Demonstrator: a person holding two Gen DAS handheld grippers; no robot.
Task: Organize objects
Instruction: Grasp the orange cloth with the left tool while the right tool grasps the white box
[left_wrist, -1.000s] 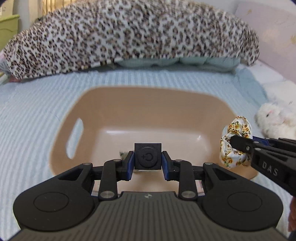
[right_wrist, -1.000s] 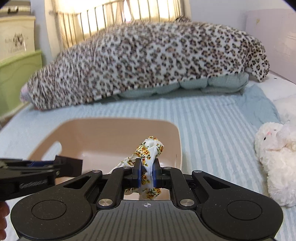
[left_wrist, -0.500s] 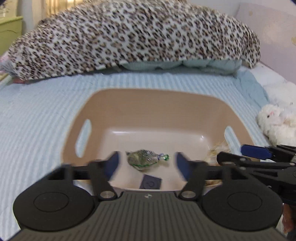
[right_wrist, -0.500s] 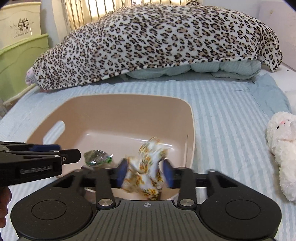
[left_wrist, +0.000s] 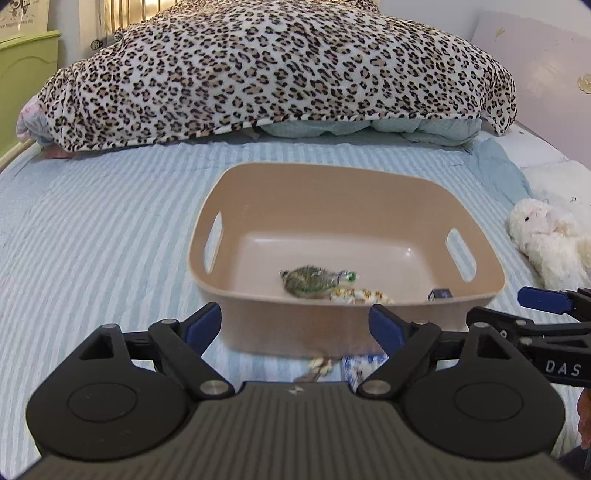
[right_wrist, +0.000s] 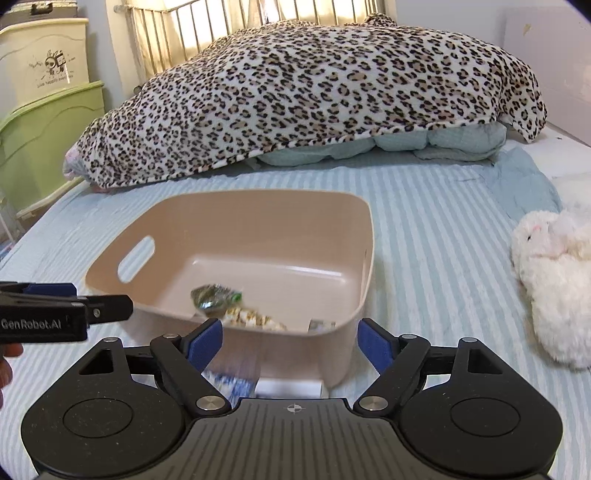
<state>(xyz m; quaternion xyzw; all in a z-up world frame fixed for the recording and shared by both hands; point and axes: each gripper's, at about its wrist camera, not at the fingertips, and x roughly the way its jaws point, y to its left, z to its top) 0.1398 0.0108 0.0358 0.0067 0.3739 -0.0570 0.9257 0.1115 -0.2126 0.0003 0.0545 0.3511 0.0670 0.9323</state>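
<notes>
A beige plastic basket (left_wrist: 369, 192) with handle slots sits on the striped bed; it also shows in the right wrist view (right_wrist: 255, 201). Inside lie a green wrapped candy (left_wrist: 312, 281), a floral scrunchie (left_wrist: 356, 295) and a small dark cube (left_wrist: 439, 294). The candy (right_wrist: 214, 295) and scrunchie (right_wrist: 251, 319) also show in the right wrist view. My left gripper (left_wrist: 295, 325) is open and empty, just in front of the basket. My right gripper (right_wrist: 290, 338) is open and empty, at the basket's near right corner.
A leopard-print blanket (left_wrist: 273, 74) is piled at the far side of the bed. A white plush toy (right_wrist: 550, 273) lies right of the basket. Small items (left_wrist: 354, 363) lie on the bed in front of the basket. Green and cream storage boxes (right_wrist: 44, 122) stand at the left.
Both grippers opened: the left dropped the dark cube and the right dropped the scrunchie into the basket. Both have since pulled back toward me and up.
</notes>
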